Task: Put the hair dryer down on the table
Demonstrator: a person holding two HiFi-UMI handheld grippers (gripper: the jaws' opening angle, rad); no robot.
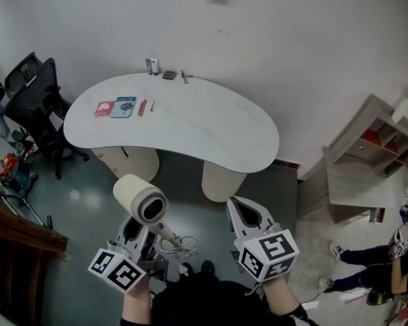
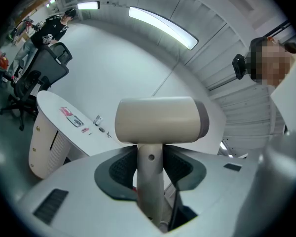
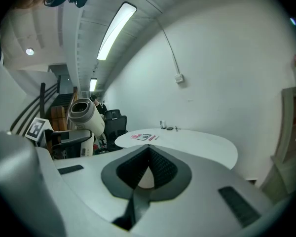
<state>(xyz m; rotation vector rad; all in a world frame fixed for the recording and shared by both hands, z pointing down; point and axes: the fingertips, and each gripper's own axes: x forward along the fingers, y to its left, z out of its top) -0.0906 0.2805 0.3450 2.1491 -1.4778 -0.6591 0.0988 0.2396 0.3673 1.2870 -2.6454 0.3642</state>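
A cream hair dryer is held in the air over the floor, short of the white curved table. My left gripper is shut on its handle, which stands upright between the dark pads, with the barrel lying crosswise above the jaws. The dryer's cord loops beside the gripper. My right gripper is to the right of it, level with it, and points at the table. Its jaws are shut tip to tip on nothing. The hair dryer also shows at the left of the right gripper view.
On the table's far left lie red and blue packets and pens, with a small bottle at the back edge. Black office chairs stand at the left. A wooden shelf unit and a person's legs are at the right.
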